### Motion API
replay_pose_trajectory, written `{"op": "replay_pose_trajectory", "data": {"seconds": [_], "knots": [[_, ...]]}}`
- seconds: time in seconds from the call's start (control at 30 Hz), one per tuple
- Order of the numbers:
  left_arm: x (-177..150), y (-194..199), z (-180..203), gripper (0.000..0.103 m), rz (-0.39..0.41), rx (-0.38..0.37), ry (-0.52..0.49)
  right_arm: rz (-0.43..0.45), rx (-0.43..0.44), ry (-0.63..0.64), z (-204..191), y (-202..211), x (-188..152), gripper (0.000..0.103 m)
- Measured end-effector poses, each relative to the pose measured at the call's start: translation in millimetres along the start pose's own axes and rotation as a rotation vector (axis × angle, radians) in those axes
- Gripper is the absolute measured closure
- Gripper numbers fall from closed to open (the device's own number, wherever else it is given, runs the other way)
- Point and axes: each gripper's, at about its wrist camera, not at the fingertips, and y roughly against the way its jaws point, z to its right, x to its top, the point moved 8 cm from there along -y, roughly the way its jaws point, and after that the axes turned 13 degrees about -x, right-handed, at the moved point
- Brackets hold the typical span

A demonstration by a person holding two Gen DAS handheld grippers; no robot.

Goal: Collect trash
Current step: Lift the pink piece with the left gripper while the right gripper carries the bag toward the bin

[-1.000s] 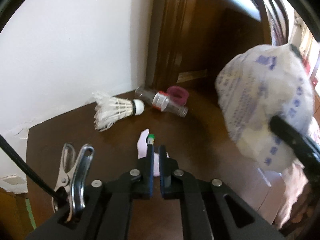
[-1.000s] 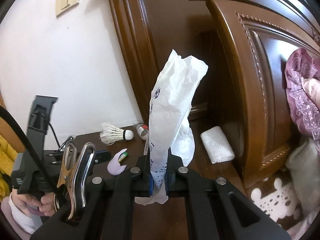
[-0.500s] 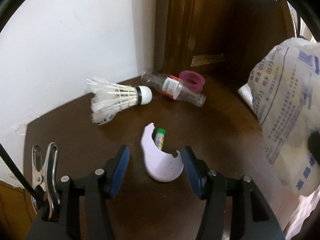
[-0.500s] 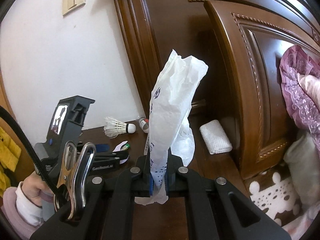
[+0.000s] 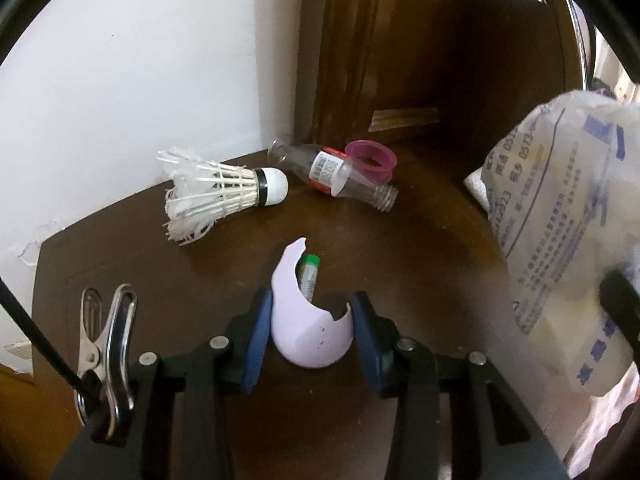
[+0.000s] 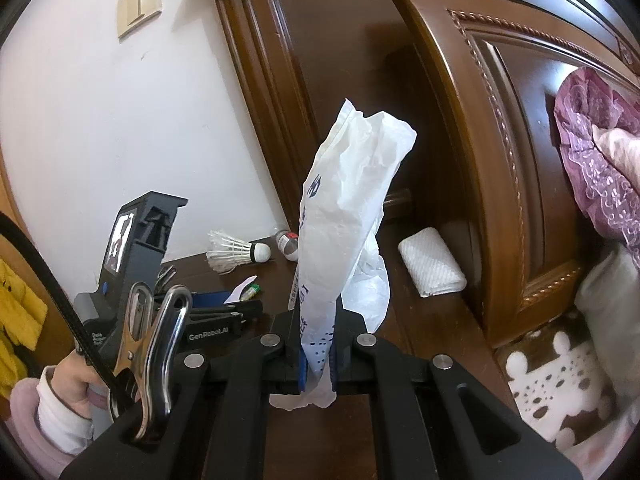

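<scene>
Left wrist view: the left gripper [image 5: 310, 330] is closing around the lilac shell fragment [image 5: 308, 330], pads not yet pressing. Right gripper [image 6: 318, 354] stays... clamps the white plastic bag [image 6: 344, 216]; next, probably a gentle lift toward it.

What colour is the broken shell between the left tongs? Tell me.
Pale lilac. The shell shows best in the left wrist view.
</scene>
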Motion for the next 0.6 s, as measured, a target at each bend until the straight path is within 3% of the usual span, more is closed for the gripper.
{"op": "replay_pose_trajectory", "data": {"seconds": [0.3, 0.6], "knots": [[1, 28, 20, 0.061, 0.063, -0.049, -0.035, 0.016, -0.001, -0.002, 2, 15, -1, 0.095], [-20, 70, 46, 0.061, 0.083, -0.069, -0.081, 0.036, -0.006, -0.005, 2, 44, -7, 0.095]]}}
